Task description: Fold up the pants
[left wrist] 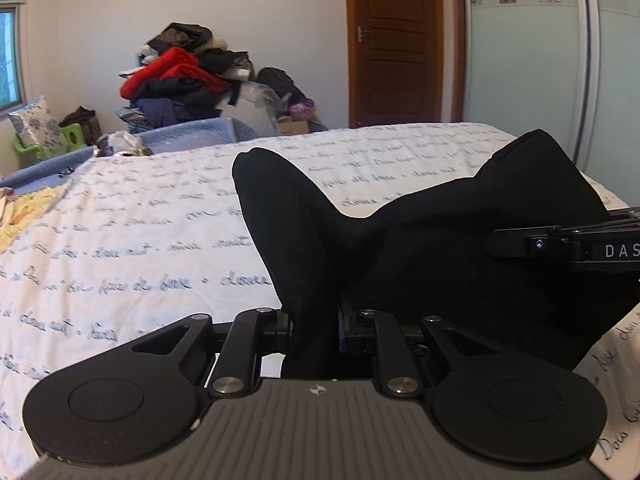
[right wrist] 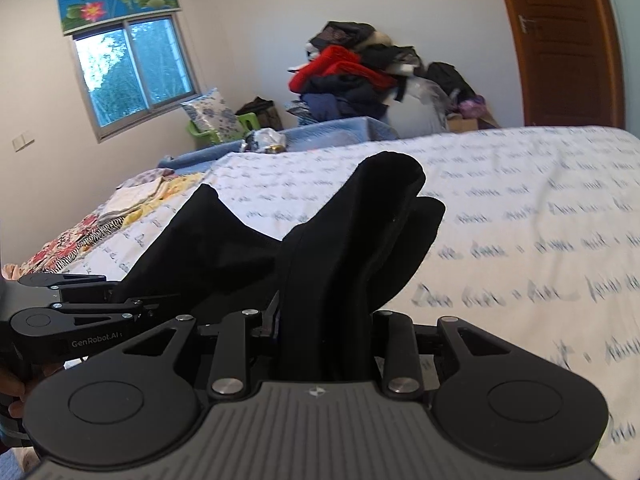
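The black pants (left wrist: 420, 248) are held up above the bed, bunched in both grippers. My left gripper (left wrist: 314, 328) is shut on a fold of the pants, which rises past its fingers. My right gripper (right wrist: 326, 336) is shut on another thick fold of the pants (right wrist: 360, 240). The right gripper also shows at the right edge of the left wrist view (left wrist: 568, 246), and the left gripper at the left edge of the right wrist view (right wrist: 76, 320). The fabric sags between the two grips. The fingertips are hidden by cloth.
The bed has a white cover with blue script (left wrist: 140, 240). A pile of clothes (left wrist: 180, 76) stands against the far wall. Folded patterned cloths (right wrist: 132, 204) lie at the bed's left. A brown door (left wrist: 394, 40) and a wardrobe (left wrist: 540, 60) are at right.
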The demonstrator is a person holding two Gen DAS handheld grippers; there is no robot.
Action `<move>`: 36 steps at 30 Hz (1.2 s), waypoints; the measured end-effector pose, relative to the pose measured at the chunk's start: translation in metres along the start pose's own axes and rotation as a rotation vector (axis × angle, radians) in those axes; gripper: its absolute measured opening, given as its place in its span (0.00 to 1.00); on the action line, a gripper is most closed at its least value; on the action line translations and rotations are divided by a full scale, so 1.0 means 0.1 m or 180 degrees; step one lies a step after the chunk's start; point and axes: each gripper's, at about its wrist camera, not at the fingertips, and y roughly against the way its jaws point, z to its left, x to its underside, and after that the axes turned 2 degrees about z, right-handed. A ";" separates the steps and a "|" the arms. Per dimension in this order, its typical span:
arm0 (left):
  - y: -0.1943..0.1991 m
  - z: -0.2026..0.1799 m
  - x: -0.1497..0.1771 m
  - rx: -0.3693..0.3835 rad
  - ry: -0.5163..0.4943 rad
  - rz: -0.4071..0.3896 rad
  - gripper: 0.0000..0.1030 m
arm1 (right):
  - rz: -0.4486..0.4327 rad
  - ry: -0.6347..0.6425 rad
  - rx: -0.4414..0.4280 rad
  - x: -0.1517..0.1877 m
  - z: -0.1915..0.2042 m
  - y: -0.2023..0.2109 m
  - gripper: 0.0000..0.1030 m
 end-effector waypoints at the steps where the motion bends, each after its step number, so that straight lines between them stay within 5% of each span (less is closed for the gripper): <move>1: -0.01 0.04 -0.02 -0.0042 0.0010 -0.0005 0.23 | -0.0006 0.0021 -0.0012 -0.03 0.02 -0.04 0.30; 20: -0.25 0.27 -0.19 -0.0617 -0.0099 -0.0087 0.23 | -0.0094 0.0231 -0.0009 -0.26 0.24 -0.72 0.30; 36: -0.36 0.32 -0.24 -0.0793 -0.0065 -0.0087 0.24 | -0.0147 0.0106 -0.0079 -0.31 0.21 -0.93 0.30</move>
